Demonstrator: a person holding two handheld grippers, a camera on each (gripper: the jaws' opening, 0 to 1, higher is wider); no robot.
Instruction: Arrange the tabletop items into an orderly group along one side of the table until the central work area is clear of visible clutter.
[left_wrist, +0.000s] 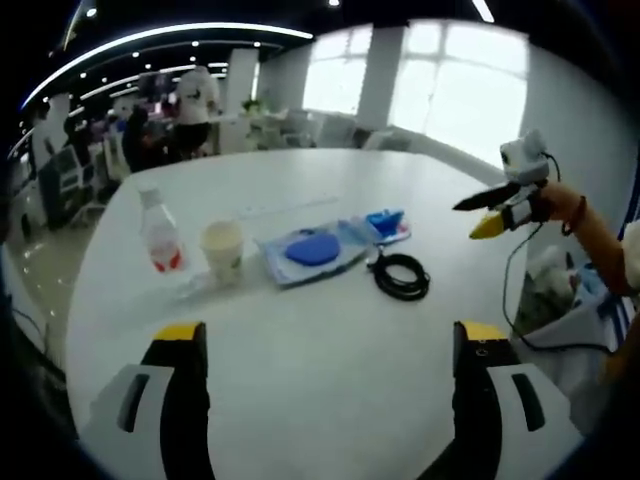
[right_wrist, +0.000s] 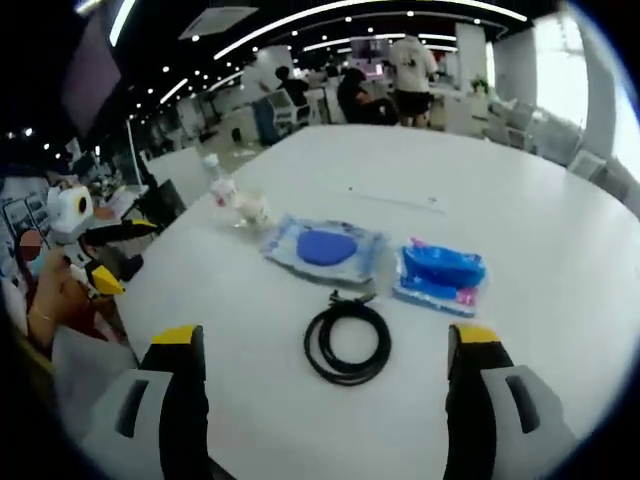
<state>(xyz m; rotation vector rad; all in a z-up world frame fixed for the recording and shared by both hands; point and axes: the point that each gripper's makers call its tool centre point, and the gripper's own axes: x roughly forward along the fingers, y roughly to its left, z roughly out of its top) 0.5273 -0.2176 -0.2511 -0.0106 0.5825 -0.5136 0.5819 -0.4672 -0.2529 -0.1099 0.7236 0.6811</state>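
Both hand-held grippers hover above the white desk (right_wrist: 560, 260) with their jaws spread wide and nothing between them. The left hand-held gripper (left_wrist: 325, 345) faces a loose row: a plastic water bottle (left_wrist: 160, 232), a paper cup (left_wrist: 222, 250) just beside it, a clear packet holding a blue disc (left_wrist: 313, 248), a smaller blue packet (left_wrist: 386, 222) and a coiled black cable (left_wrist: 402, 275). The right hand-held gripper (right_wrist: 325, 345) looks down on the same things from the other side, with the cable nearest (it lies between its jaws in that view).

No item is held yet, so the tidying appears barely begun. The cable looks the sensible first pick: pinch across several loops together so the coil does not unravel, lift cleanly, then set it near the bottle and cup. The flat packets will likely need a low approach at an edge.
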